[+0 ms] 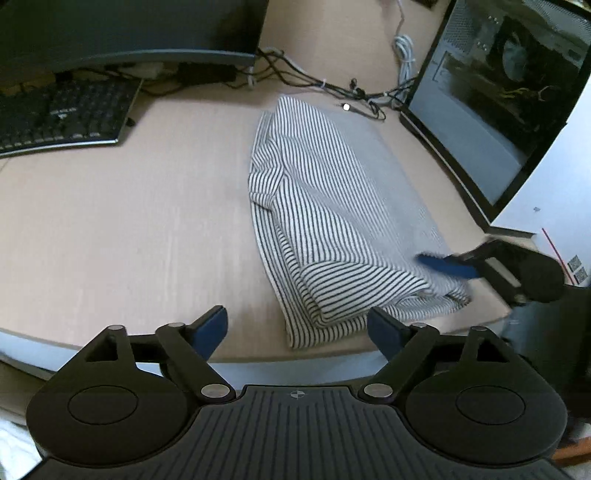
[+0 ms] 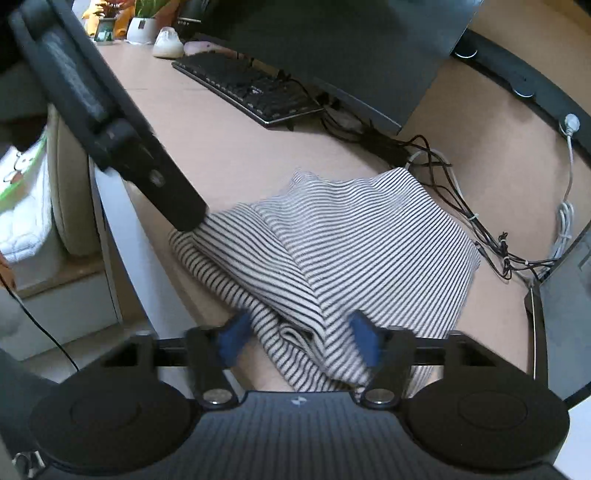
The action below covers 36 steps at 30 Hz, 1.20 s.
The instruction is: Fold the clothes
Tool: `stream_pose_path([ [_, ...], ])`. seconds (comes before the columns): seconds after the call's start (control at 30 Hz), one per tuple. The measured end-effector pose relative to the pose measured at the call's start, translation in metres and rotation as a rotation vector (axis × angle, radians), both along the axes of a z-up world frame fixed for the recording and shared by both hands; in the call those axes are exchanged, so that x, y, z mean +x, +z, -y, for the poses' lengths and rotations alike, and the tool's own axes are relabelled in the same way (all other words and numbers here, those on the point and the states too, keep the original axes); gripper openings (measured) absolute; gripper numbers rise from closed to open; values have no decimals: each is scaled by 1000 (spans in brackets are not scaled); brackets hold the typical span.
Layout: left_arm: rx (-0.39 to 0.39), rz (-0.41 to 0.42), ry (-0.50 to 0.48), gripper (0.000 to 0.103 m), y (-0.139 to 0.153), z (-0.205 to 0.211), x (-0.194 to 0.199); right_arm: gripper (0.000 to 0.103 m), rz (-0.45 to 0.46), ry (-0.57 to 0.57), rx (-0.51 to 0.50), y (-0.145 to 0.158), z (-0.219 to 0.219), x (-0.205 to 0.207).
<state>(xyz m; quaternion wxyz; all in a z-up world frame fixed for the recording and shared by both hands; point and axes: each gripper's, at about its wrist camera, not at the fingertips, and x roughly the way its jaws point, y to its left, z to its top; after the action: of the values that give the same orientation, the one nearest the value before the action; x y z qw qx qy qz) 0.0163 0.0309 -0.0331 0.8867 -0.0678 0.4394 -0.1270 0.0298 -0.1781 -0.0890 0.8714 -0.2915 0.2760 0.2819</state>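
A black-and-white striped garment (image 1: 325, 221) lies folded into a long strip on the tan desk (image 1: 129, 229). My left gripper (image 1: 298, 330) hangs over the strip's near end, jaws wide open, and neither pad touches the cloth. In the right wrist view one of its black fingers (image 2: 184, 210) reaches the garment's (image 2: 351, 240) left corner. My right gripper (image 2: 301, 338) is at the near right corner, and a bunched fold of cloth fills the gap between its blue pads. One blue finger (image 1: 447, 264) of the right gripper rests on top of that corner.
A black keyboard (image 1: 62, 114) and a monitor (image 1: 129, 29) stand at the back left. Tangled cables (image 1: 332, 86) run behind the garment. A computer case (image 1: 498, 110) with a glass side stands close on the right. The desk's front edge runs just under my left gripper.
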Motion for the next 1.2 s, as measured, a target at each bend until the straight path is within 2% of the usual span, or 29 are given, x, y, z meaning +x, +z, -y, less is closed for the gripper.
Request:
stream_pose_path([
  [0.03,-2,10,0,92,1,-1,-3,38,-10,-5,13,2,2,3],
  [0.07,-7,18,-10,93,0,-3,-8,34,-31,-14,35,6,6,5],
  [0.17,-55,5,-52,94,-6,-5,-18,31,-89,-21,74,14,15,7],
  [0.2,-103,-14,-64,94,-11,-8,-21,31,-101,-20,81,15,18,5],
  [0.27,-251,-68,-77,95,-22,-16,-24,31,-124,-16,95,17,21,0],
  [0.37,-425,-135,-38,95,-38,-29,-18,31,-136,-1,106,19,24,-17],
  [0.53,-541,-241,23,94,-64,-31,-1,32,-130,21,95,24,26,-40],
  [0.57,-556,-255,22,91,-65,-28,1,34,-121,28,87,24,26,-41],
  [0.63,-550,-270,13,78,-66,-22,5,40,-95,44,67,24,25,-44],
  [0.67,-530,-266,13,73,-63,-20,6,50,-79,53,56,24,24,-45],
  [0.73,-503,-252,17,51,-57,-18,6,65,-51,72,39,23,22,-47],
  [0.8,-519,-231,30,43,-50,-23,7,66,-26,97,17,18,15,-48],
  [0.87,-544,-223,27,43,-42,-26,9,75,-1,125,-10,11,5,-49],
  [0.97,-585,-220,19,43,-36,-27,17,77,50,151,-70,-2,-11,-50],
  [1.0,-596,-218,18,44,-35,-27,20,76,79,151,-96,-8,-16,-51],
  [1.03,-600,-217,18,46,-35,-26,23,60,109,148,-118,-12,-20,-53],
  [1.07,-596,-214,13,46,-34,-24,25,37,134,136,-126,-12,-22,-53],
  [1.13,-579,-209,5,48,-33,-22,28,28,123,97,-98,-3,-19,-48],
  [1.2,-553,-188,-18,48,-27,-22,29,25,44,58,-29,12,-10,-36],
])
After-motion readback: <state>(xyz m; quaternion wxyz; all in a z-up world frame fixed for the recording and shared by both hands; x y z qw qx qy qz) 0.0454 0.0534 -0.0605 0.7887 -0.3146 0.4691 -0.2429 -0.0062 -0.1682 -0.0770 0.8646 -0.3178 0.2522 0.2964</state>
